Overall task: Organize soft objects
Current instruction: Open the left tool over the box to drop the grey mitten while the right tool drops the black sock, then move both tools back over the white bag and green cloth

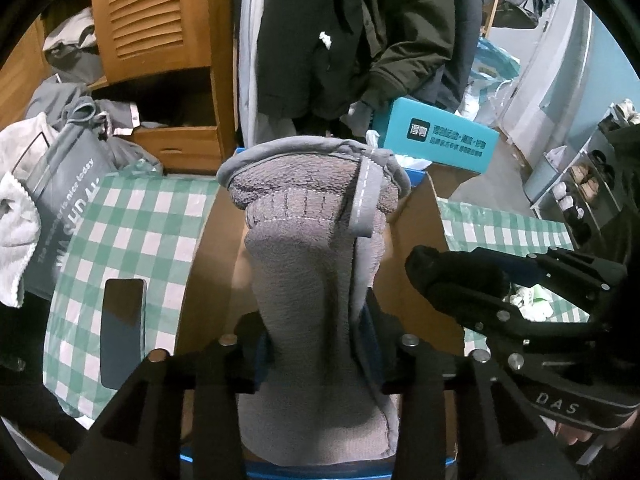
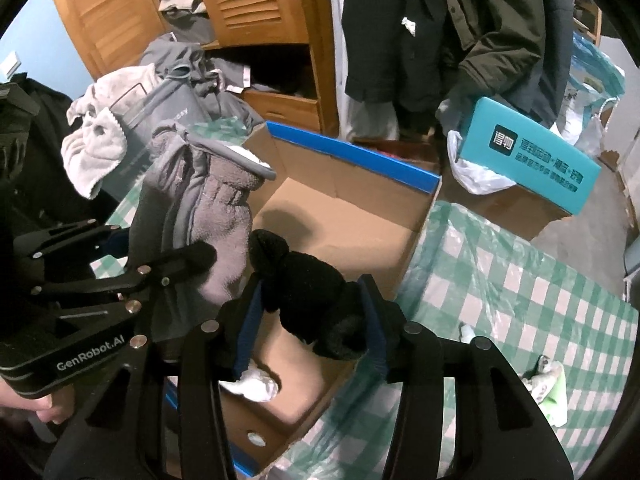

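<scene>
The left gripper (image 1: 316, 344) is clamped on a fuzzy grey fleece mitten (image 1: 316, 240), held upright over the open blue-rimmed cardboard box (image 2: 352, 152). Beside it, the right gripper (image 2: 312, 320) pinches a black knitted soft item (image 2: 308, 280) above the same box, which stands on the green-checked tablecloth (image 2: 500, 288).

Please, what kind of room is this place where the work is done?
Probably a bedroom or closet corner of a home: a wooden wardrobe with louvred doors, dark coats hanging, and a shoe rack at the side.
</scene>
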{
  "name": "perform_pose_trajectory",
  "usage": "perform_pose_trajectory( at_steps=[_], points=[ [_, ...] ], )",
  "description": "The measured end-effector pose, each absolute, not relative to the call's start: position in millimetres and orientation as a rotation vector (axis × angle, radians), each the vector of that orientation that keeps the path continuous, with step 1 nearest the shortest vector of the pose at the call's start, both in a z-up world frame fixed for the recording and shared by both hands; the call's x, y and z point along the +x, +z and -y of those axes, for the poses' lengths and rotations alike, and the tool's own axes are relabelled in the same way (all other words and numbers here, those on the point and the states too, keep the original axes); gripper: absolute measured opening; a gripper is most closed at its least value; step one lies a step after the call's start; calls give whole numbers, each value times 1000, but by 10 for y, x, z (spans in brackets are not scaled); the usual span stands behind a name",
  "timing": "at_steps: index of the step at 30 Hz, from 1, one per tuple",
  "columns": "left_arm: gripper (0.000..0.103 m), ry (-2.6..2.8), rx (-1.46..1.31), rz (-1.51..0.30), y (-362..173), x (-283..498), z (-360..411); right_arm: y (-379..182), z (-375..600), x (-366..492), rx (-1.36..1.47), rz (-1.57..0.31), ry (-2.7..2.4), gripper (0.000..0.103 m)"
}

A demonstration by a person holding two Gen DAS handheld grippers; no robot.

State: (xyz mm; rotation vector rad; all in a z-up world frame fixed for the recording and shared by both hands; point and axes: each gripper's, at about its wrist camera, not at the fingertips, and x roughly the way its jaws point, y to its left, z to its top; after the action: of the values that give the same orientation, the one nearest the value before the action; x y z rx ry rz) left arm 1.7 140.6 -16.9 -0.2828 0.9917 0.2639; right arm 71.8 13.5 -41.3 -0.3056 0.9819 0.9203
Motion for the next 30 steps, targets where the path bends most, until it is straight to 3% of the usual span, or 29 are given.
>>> perform_pose_trajectory(
  at_steps=[6,9,11,30],
  points=[
    [58,303,-263,-994,-161,8,-1434,-398,-110,740,-291,-970,909,68],
    [60,310,-266,-989,-152,6,-1449,-386,-59,781,-273,-974,898,70],
    [69,317,-254,-976,-117,3,-1434,-384,-23,806,-264,-979,890,70],
    [74,238,-228,-997,-103,137,-1075,-401,399,901,-241,-979,818,74]
  ],
)
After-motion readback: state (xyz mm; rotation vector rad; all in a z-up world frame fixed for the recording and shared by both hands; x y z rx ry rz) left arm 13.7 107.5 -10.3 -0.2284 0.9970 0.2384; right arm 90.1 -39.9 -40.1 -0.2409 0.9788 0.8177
